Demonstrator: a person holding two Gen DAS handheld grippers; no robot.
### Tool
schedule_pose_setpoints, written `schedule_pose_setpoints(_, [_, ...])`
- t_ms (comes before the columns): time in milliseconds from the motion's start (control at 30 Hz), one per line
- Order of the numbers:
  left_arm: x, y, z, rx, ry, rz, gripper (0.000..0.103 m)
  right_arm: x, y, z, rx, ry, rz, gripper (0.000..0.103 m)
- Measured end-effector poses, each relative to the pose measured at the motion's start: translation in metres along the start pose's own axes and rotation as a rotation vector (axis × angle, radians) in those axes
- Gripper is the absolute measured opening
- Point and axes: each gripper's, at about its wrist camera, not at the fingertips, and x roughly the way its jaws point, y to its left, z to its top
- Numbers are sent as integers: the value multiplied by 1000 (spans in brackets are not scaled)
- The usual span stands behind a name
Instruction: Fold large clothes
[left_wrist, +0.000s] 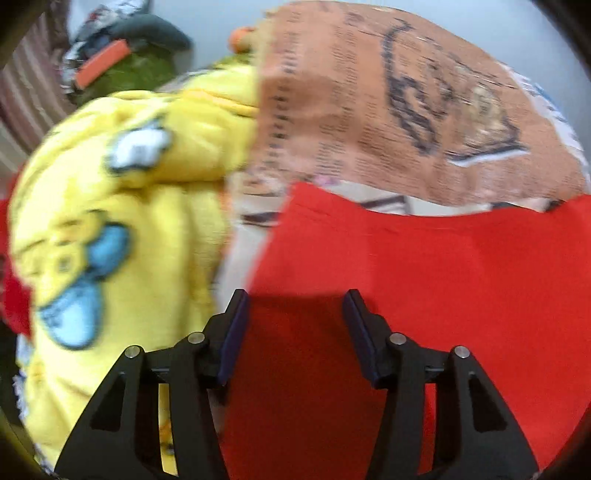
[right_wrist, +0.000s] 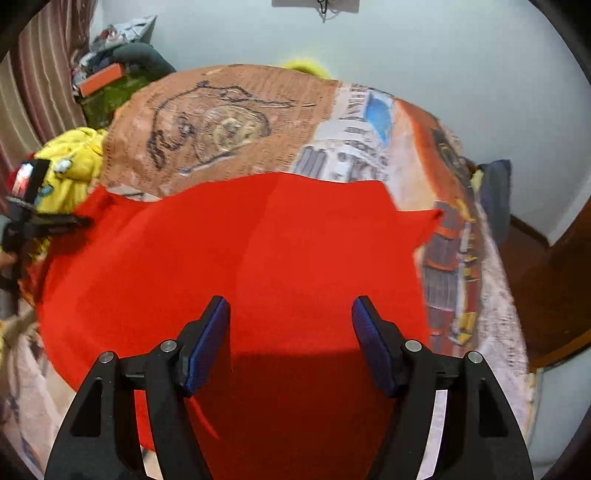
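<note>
Beneath both open grippers (left_wrist: 295, 301) (right_wrist: 291, 308): red garment (right_wrist: 240, 251).

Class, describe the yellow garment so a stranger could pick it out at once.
Start at the bed with the newspaper-print cover. Beside the spread red cloth lies a heaped yellow garment. Only it is bright yellow, with blue and white cartoon patches.

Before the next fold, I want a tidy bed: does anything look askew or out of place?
The red cloth lies spread but uneven: its right corner juts out in a point and the far edge runs wavy. A crumpled yellow garment is heaped beside its left edge. Nothing looks torn or spilled.
</note>
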Motion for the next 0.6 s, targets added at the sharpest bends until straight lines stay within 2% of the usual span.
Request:
schedule_pose_setpoints(67, [-6, 12, -3, -31, 10, -25, 54, -3, -4, -4, -11, 15, -74, 71])
schedule_pose_setpoints(100, [-12, 19, -6, -46, 11, -54, 54, -5, -8, -6, -6, 26, -83, 72])
schedule_pose_setpoints(167, [-27, 30, -13, -57, -1, -81, 54, -14, -16, -12, 23, 39, -60, 72])
schedule_pose_setpoints(367, [-89, 36, -37, 31, -73, -91, 57, -53, -18, -15, 70, 6, -29, 72])
schedule_pose_setpoints(467, [-126, 47, -53, 34, -122, -144, 67, -72, -8, -10, 63, -32, -10, 72])
schedule_pose_setpoints(533, [-146, 48, -63, 21, -142, -180, 78, -84, 1, -6, 53, -60, 6, 72])
schedule_pose_setpoints(600, [-161, 54, -74, -9, -142, -240, 85, -96, 14, -2, 39, -87, 30, 78])
